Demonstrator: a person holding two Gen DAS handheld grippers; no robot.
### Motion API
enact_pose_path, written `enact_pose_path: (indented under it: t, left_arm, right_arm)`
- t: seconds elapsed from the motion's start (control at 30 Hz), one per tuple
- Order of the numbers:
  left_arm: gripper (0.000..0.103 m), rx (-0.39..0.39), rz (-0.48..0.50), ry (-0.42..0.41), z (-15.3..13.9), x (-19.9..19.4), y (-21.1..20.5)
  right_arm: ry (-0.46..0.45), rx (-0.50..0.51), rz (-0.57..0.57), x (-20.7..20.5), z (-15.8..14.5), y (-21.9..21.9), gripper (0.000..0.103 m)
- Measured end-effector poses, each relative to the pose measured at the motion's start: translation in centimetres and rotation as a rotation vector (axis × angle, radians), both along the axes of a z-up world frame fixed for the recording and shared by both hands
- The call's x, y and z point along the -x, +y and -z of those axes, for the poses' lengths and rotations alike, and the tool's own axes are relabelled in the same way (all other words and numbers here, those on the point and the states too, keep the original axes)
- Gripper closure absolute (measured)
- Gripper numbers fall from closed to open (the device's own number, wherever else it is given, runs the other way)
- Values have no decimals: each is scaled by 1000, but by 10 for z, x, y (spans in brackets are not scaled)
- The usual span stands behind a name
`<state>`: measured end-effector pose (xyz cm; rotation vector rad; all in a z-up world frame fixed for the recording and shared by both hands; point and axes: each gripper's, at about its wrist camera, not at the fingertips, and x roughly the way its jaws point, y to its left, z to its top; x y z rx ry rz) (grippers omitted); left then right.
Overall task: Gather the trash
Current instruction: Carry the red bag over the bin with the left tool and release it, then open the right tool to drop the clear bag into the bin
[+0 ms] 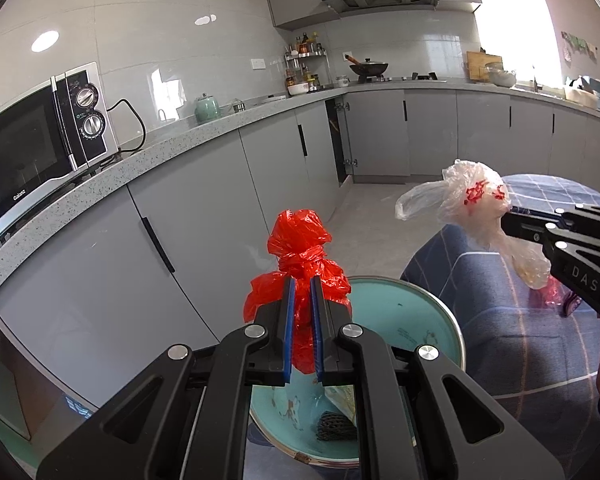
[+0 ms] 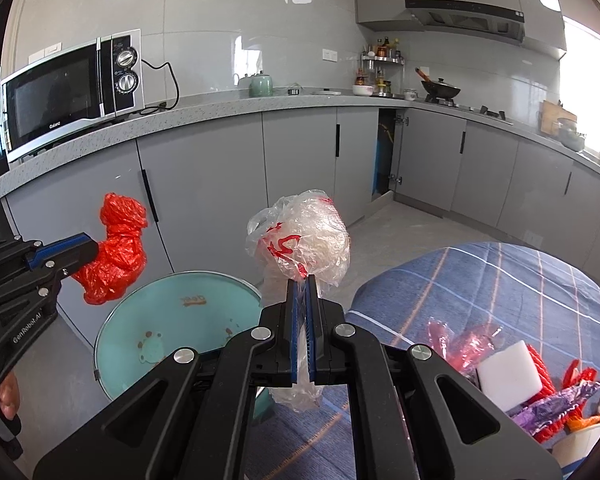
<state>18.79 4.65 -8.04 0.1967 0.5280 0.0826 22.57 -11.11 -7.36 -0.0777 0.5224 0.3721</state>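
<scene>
My left gripper (image 1: pixel 302 284) is shut on a knotted red plastic bag (image 1: pixel 300 248), held above the open teal trash bin (image 1: pixel 420 312). In the right wrist view the red bag (image 2: pixel 118 248) hangs at the left over the bin (image 2: pixel 172 320), pinched by the left gripper (image 2: pixel 96 248). My right gripper (image 2: pixel 301 282) is shut on a crumpled clear plastic bag with red print (image 2: pixel 304 240), held just right of the bin's rim. From the left wrist view the clear bag (image 1: pixel 472 204) sits at the right, clamped by the right gripper (image 1: pixel 508 216).
A table with a blue checked cloth (image 2: pixel 480 280) stands right of the bin, bearing more trash: a white foam block (image 2: pixel 508 376), red and purple wrappers (image 2: pixel 556 404). Grey kitchen cabinets (image 2: pixel 220 168) and a microwave (image 2: pixel 72 92) line the wall behind. Some waste lies inside the bin (image 1: pixel 336 424).
</scene>
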Motion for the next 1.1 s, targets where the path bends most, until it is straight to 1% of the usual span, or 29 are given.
enact_pose_path:
  t: [0.43, 0.63, 0.67, 0.73, 0.77, 0.8, 0.83, 0.87, 0.9, 0.93, 1.1]
  left_arm:
    - [94, 9, -6, 26, 6, -6, 6]
    - [91, 13, -15, 25, 7, -7, 8]
    - [91, 16, -13, 28, 7, -7, 8]
    - [91, 16, -15, 31, 8, -8, 9]
    - [90, 18, -18, 32, 8, -8, 9]
    - [89, 20, -16, 33, 9, -8, 9]
    - [81, 17, -18, 34, 9, -8, 9]
    - [67, 14, -25, 30, 9, -8, 9]
    - [61, 11, -30, 25, 9, -8, 9]
    - [60, 9, -31, 23, 9, -8, 9]
    - [60, 10, -33, 29, 11, -8, 11]
  right_arm:
    - [14, 14, -82, 2, 3, 18, 99]
    - [19, 28, -119, 4, 6, 28, 98]
    - [20, 29, -129, 4, 6, 30, 97]
    - [18, 31, -133, 4, 8, 31, 91]
    - [25, 27, -134, 3, 9, 31, 90]
    - [31, 21, -138, 3, 9, 30, 87]
    - [35, 18, -140, 2, 10, 30, 83]
    - [34, 20, -138, 2, 10, 30, 82]
    - [37, 19, -138, 1, 11, 30, 81]
    - [44, 14, -142, 1, 12, 30, 81]
    - [44, 9, -139, 2, 14, 29, 79]
